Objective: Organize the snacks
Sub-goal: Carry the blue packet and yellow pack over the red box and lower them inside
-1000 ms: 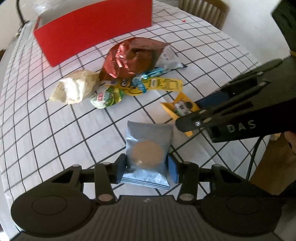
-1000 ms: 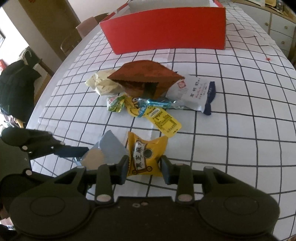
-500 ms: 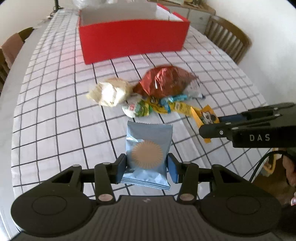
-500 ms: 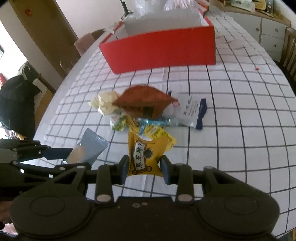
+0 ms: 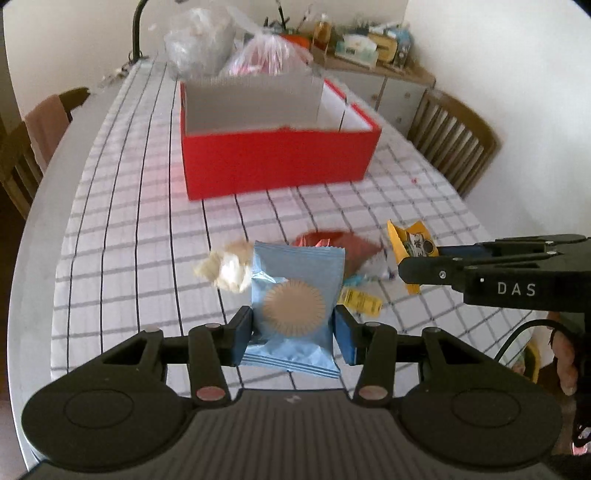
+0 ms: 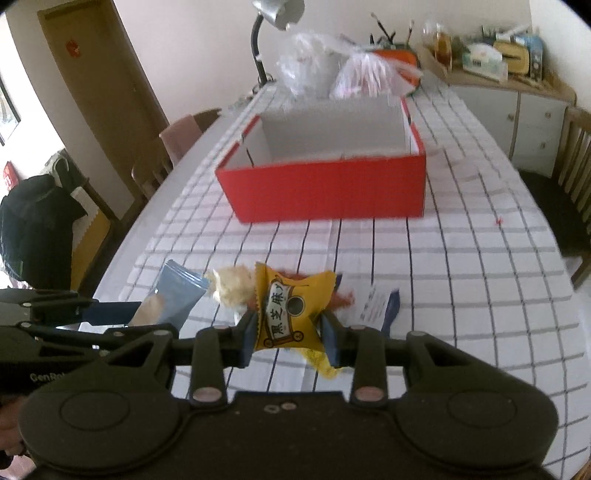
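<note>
My left gripper point(image 5: 293, 332) is shut on a light blue snack packet point(image 5: 295, 295) and holds it above the table. My right gripper point(image 6: 290, 332) is shut on a yellow snack packet point(image 6: 291, 310), also lifted; it shows at the right of the left wrist view point(image 5: 412, 243). The blue packet shows at the left of the right wrist view point(image 6: 173, 299). An open red box point(image 5: 277, 162) with a white inside stands farther along the table, also in the right wrist view point(image 6: 325, 184). Other snacks lie below: a cream packet point(image 5: 229, 267), a red-brown bag point(image 5: 332, 243) and a white packet point(image 6: 376, 306).
The table has a white checked cloth point(image 5: 129, 221). Plastic bags point(image 6: 332, 74) and a desk lamp point(image 6: 277, 14) stand behind the box. Wooden chairs stand at the right point(image 5: 454, 136) and left point(image 5: 22, 158). A cluttered sideboard point(image 6: 509, 85) lines the back wall.
Both grippers have risen and tilted up with their packets, away from the snack pile. The red box's open inside and the far end of the room have come into view.
</note>
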Demonstrator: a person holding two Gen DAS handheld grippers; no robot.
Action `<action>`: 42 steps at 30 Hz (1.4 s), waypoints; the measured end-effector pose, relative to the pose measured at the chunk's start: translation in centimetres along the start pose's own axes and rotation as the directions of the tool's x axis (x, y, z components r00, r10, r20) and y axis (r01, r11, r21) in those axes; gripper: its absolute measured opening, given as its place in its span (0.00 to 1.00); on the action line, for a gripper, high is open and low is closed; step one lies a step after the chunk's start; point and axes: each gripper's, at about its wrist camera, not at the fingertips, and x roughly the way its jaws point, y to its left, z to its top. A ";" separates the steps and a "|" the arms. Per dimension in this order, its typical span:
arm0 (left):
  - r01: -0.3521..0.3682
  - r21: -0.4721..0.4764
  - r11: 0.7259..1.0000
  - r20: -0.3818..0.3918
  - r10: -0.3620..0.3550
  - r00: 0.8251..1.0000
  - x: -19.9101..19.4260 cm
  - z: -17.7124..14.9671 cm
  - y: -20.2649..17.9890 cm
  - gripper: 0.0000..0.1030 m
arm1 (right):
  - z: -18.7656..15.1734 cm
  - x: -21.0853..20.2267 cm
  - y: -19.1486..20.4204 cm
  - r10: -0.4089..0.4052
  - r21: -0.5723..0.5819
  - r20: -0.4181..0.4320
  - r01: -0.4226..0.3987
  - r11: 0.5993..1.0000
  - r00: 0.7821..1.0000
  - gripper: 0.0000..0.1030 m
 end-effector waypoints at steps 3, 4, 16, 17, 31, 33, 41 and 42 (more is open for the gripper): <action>-0.003 -0.003 1.000 0.032 0.003 0.999 -0.5 1.2 -0.1 0.45 | 1.2 -0.5 0.1 -0.006 -0.014 0.029 0.007 1.000 1.000 0.34; -0.005 -0.004 1.000 0.041 0.005 0.999 -0.6 1.6 -0.2 0.45 | 1.5 -0.7 0.1 -0.007 -0.019 0.038 0.008 1.000 0.999 0.34; -0.048 -0.015 0.999 0.140 0.050 0.989 -1.6 7.0 -0.4 0.45 | 6.3 -1.0 -0.4 -0.022 -0.066 0.119 0.030 0.997 0.993 0.34; -0.050 -0.016 0.999 0.147 0.052 0.988 -1.5 7.6 -0.3 0.45 | 6.6 -0.9 -0.5 -0.023 -0.069 0.122 0.031 0.997 0.992 0.34; -0.117 -0.041 0.992 0.174 0.123 0.977 1.0 13.8 0.0 0.45 | 12.9 2.6 -2.5 -0.028 -0.115 0.135 0.044 0.992 0.990 0.34; -0.136 -0.047 0.990 0.174 0.142 0.974 1.6 14.7 0.2 0.45 | 13.8 3.4 -2.9 -0.030 -0.121 0.130 0.046 0.992 0.991 0.34; -0.195 -0.062 0.979 0.155 0.202 0.967 4.8 18.7 1.2 0.45 | 17.1 6.6 -4.6 -0.037 -0.146 0.107 0.053 0.988 0.994 0.34; -0.197 -0.066 0.978 0.153 0.205 0.967 5.1 19.2 1.3 0.45 | 17.6 7.1 -4.8 -0.035 -0.145 0.102 0.049 0.988 0.994 0.34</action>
